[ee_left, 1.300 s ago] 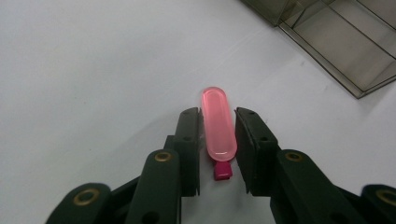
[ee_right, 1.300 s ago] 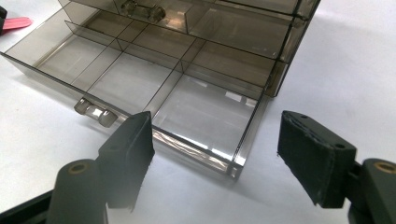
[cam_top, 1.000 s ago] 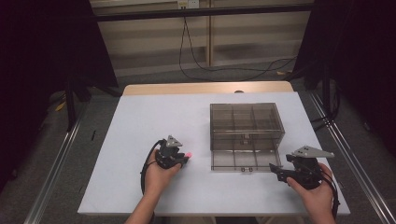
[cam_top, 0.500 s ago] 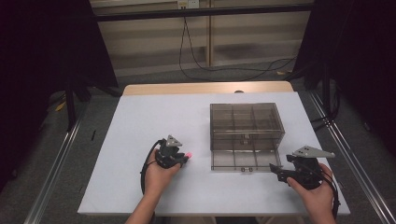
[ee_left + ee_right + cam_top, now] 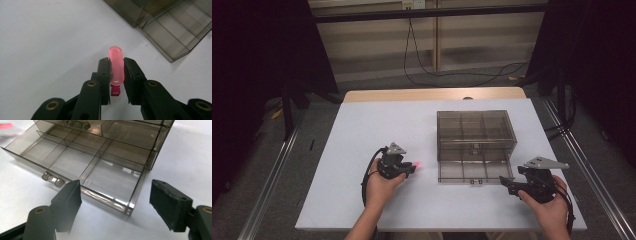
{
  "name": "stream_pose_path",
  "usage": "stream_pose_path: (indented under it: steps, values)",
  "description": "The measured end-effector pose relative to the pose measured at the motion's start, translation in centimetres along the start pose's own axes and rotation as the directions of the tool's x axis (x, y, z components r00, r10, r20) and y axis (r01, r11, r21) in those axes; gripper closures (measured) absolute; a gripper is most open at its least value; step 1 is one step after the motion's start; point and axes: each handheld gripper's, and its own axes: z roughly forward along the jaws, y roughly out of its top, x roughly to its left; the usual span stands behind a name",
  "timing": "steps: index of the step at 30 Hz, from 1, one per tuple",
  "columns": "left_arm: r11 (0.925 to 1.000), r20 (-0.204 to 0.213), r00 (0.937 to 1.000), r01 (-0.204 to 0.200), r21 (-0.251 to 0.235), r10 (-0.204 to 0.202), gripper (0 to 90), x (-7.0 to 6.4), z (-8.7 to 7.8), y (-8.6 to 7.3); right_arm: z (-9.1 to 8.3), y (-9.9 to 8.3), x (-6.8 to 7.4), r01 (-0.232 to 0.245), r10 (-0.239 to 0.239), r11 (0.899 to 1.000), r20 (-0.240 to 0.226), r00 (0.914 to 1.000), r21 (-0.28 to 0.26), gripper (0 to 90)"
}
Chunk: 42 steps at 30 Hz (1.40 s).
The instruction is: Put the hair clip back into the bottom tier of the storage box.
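The left gripper (image 5: 116, 68) pinched a pink tube (image 5: 116, 65) (long axis along its jaws), tip pointing toward the drawer box (image 5: 477, 134); the right gripper (image 5: 120, 200) stood spread beside the box's open drawer (image 5: 75, 162).

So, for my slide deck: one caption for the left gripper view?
Left gripper shut on a pink tube, beside the open drawer of a smoky plastic box.

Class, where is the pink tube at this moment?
The pink tube is clamped in the left gripper, low over the white table, left of the open drawer.
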Motion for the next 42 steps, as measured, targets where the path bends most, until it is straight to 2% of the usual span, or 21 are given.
stream_pose_path:
  steps: [10, 16, 17, 22, 23, 24, 25, 29, 31, 34, 35, 42]
  values:
    - [1.0, 0.03, 0.9996, 0.0, 0.004, 0.0, 76.2, -0.6, -0.1, 0.5, 0.2, -0.1, 0.1, 0.003, -0.003, 1.0, -0.006, 1.0, 0.007, 24.7]
    - [0.9998, 0.056, 0.9983, 0.017, -0.012, -0.017, 76.2, -1.1, 0.0, 0.7, 0.2, -0.1, 0.1, -0.005, 0.005, 1.0, -0.01, 0.9999, 0.005, 24.6]
    - [1.0, 0.061, 0.9981, 0.005, -0.002, -0.005, 76.2, -1.2, 0.0, 0.8, 0.2, -0.1, 0.0, -0.005, 0.006, 1.0, -0.012, 0.9999, 0.005, 24.5]
    - [1.0, 0.074, 0.9972, 0.007, -0.003, -0.007, 76.2, -1.5, 0.1, 1.1, 0.2, -0.1, 0.1, -0.004, 0.005, 1.0, -0.014, 0.9999, 0.006, 24.2]
    - [0.9999, 0.086, 0.9963, -0.005, 0.009, 0.004, 76.2, -1.5, 0.0, 1.2, 0.2, -0.1, 0.1, -0.003, 0.003, 1.0, -0.013, 0.9999, 0.007, 24.1]
    - [1.0, 0.075, 0.9971, 0.006, -0.001, -0.006, 76.2, -1.7, 0.0, 1.3, 0.3, -0.1, 0.1, -0.005, 0.005, 1.0, -0.012, 0.9999, 0.009, 24.0]
    - [1.0, 0.084, 0.9965, -0.005, 0.0, 0.005, 76.2, -1.7, 0.0, 1.5, 0.3, -0.1, 0.1, -0.004, 0.004, 1.0, -0.011, 0.9999, 0.008, 23.9]
    - [0.9999, 0.093, 0.9957, 0.007, -0.012, -0.006, 76.2, -1.9, 0.0, 1.8, 0.3, -0.1, 0.1, -0.004, 0.004, 1.0, -0.014, 0.9999, 0.008, 23.7]
    - [1.0, 0.102, 0.9948, -0.003, -0.007, 0.004, 76.2, -2.1, -0.1, 2.1, 0.4, -0.1, 0.1, 0.001, 0.0, 1.0, -0.017, 0.9999, 0.011, 23.7]
    - [0.9999, 0.111, 0.9938, 0.007, -0.016, -0.005, 76.2, -2.3, 0.0, 2.2, 0.4, -0.1, 0.2, 0.002, -0.002, 1.0, -0.018, 0.9998, 0.013, 23.7]
    - [0.9999, 0.114, 0.9935, -0.009, -0.007, 0.01, 76.2, -2.5, -0.1, 2.5, 0.4, -0.1, 0.2, 0.002, -0.002, 1.0, -0.016, 0.9999, 0.014, 23.7]
    - [0.9999, 0.134, 0.991, -0.003, -0.015, 0.005, 76.2, -3.0, 0.0, 3.2, 0.4, -0.1, 0.1, 0.002, -0.002, 1.0, -0.018, 0.9998, 0.01, 23.7]
